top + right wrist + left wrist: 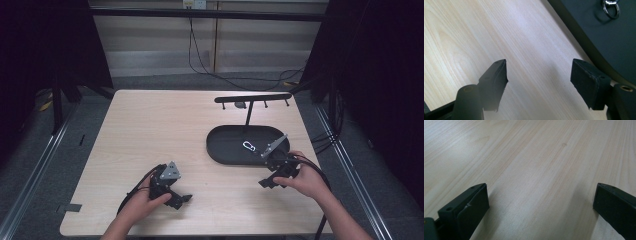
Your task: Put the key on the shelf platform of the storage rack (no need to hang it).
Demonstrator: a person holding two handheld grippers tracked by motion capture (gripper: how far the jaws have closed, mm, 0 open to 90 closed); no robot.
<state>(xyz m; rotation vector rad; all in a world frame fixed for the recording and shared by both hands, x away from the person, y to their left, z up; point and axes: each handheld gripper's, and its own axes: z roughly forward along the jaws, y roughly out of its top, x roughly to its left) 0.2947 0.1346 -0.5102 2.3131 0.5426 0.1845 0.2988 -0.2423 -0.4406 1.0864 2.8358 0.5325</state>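
Note:
A small silver carabiner with a key ring lies in the black oval tray, whose dark edge shows at the upper right of the right gripper view. My right gripper is open over bare wood just below the tray's front right rim, with nothing between its jaws. Near the table's front left, my left gripper is wide open over bare tabletop and holds nothing.
A black T-shaped rack with small hooks under its bar rises from the back of the tray. The light wooden table has dark floor on both sides. Cables run along the floor behind it.

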